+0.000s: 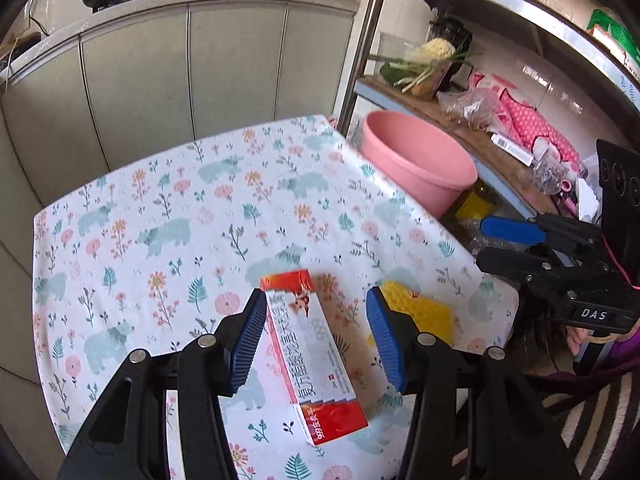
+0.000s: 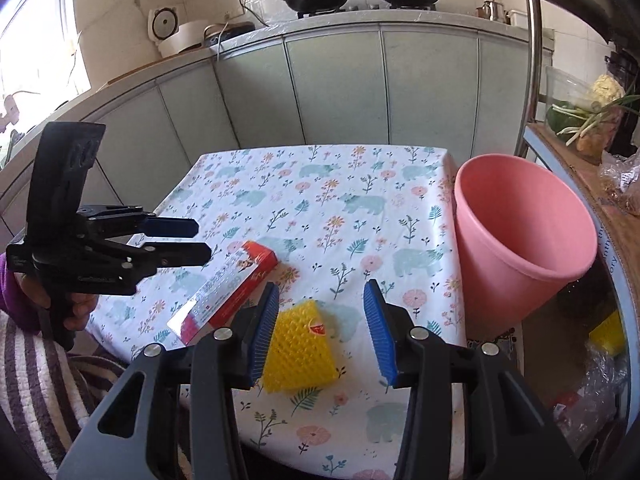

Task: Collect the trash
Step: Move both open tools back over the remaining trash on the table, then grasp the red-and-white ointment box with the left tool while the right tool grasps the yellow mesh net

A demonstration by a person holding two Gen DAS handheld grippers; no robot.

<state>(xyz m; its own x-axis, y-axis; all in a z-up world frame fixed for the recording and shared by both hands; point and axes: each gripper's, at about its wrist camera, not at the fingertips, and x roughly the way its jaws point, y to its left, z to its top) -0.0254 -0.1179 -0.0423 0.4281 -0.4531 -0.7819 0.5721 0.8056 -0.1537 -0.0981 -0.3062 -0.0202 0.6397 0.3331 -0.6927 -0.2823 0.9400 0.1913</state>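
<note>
Nothing binned yet — we see the pink plastic bucket empty beside the floral-cloth tabletop. Left hand-held gripper gapes around the red-and-white cardboard box, right hand-held gripper around the yellow bumpy sponge — neither pinched; both pieces left.

Daylight is pouring through a window at far left, grey-green cabinets are lining the far wall, and a metal shelf rack is standing at right.
</note>
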